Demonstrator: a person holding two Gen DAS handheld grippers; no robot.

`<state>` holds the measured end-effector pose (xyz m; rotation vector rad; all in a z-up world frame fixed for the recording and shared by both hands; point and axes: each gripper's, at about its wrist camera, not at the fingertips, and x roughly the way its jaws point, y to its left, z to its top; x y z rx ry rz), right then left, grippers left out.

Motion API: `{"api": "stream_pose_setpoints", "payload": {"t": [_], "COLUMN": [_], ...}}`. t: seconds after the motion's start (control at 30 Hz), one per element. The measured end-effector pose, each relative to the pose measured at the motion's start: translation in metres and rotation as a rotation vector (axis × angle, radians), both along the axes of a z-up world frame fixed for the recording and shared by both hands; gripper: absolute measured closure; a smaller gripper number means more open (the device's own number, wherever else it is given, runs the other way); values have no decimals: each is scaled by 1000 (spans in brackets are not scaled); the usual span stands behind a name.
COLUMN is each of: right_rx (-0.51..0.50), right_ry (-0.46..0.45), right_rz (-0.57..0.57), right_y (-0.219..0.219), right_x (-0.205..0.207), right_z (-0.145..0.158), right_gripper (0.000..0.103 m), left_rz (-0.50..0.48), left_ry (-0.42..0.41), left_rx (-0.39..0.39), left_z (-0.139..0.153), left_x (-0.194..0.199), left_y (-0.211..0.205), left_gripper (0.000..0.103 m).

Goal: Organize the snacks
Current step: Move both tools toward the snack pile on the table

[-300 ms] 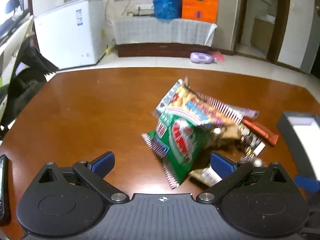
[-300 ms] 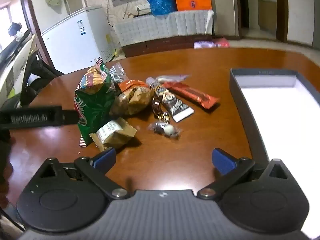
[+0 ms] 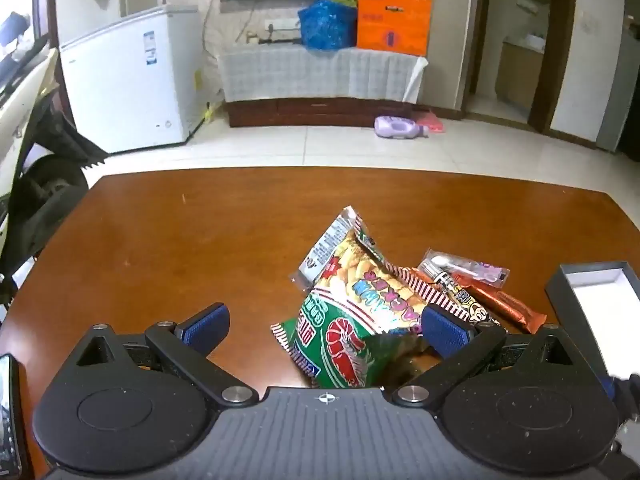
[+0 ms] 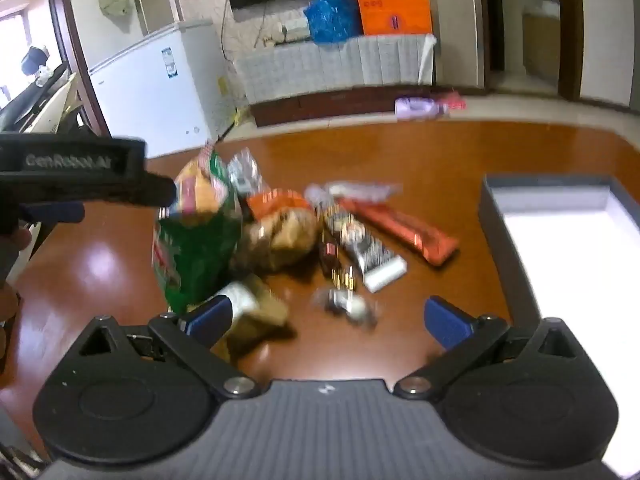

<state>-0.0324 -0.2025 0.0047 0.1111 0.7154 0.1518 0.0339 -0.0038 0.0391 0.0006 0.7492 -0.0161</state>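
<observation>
A pile of snacks lies on the brown table (image 3: 180, 248). A green shrimp-chip bag (image 3: 340, 340) leans under a yellow snack bag (image 3: 360, 276); an orange-red bar (image 3: 508, 306) lies to their right. My left gripper (image 3: 326, 326) is open, and the green bag sits between its fingers, near the right pad. My right gripper (image 4: 328, 316) is open and empty above the table, with a small tan packet (image 4: 256, 306) by its left pad and a wrapped candy (image 4: 348, 306) between the pads. The green bag (image 4: 192, 256) and red bar (image 4: 404, 230) show here too.
A grey box with a white inside (image 4: 568, 248) stands at the table's right; it also shows in the left wrist view (image 3: 592, 304). The left gripper's body (image 4: 76, 176) reaches in from the left of the right wrist view. A phone (image 3: 8, 412) lies at the left edge.
My left gripper has moved forward and right, so the green bag now lies between its fingers. My right gripper has moved forward and left toward the pile; its view is blurred.
</observation>
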Motion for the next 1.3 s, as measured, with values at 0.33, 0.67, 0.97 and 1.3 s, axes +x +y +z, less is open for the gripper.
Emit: {"api": "stream_pose_setpoints", "payload": {"t": [0.33, 0.67, 0.97, 1.3], "right_rx": [-31, -19, -31, -36], "right_ry": [61, 70, 72, 79], "right_rz": [33, -11, -11, -10], "right_y": [1, -4, -3, -3], "right_x": [6, 0, -1, 1], "right_z": [-7, -10, -11, -13], "right_gripper": [0, 0, 0, 0], "left_rz": [-111, -150, -139, -143], "left_ry": [31, 35, 46, 52], "left_rx": [55, 40, 30, 26], "left_z": [-19, -21, -21, -22], "left_x": [-8, -9, -9, -8], "left_y": [-17, -26, -21, -22], "left_gripper": [0, 0, 0, 0]}}
